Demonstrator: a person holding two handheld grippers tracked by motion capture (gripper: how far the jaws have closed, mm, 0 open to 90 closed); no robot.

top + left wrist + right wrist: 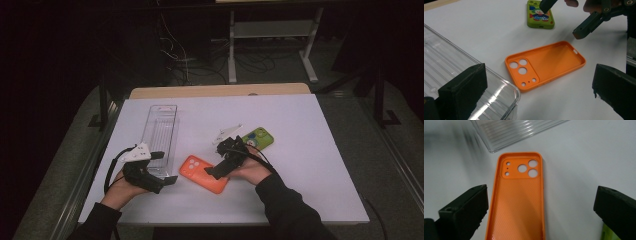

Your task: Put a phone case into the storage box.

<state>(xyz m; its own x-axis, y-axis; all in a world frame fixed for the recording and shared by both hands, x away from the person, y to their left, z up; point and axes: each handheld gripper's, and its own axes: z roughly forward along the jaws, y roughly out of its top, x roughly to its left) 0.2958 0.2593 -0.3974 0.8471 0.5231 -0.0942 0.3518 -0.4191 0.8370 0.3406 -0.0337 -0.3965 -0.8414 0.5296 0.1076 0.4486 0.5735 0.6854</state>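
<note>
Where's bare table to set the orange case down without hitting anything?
Free: the far right of the white table, beyond the green cartoon phone case, and the far strip behind it. Crowded: between the clear plastic tray and the orange silicone phone case, near both tongs.

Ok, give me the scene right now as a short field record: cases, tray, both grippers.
orange case: lying open side up on the white table, free
green case: printed side up, farther back
clear tray: empty, left of the orange case
left gripper: jaws open, beside the tray's near end
right gripper: jaws open, above the orange case
</note>
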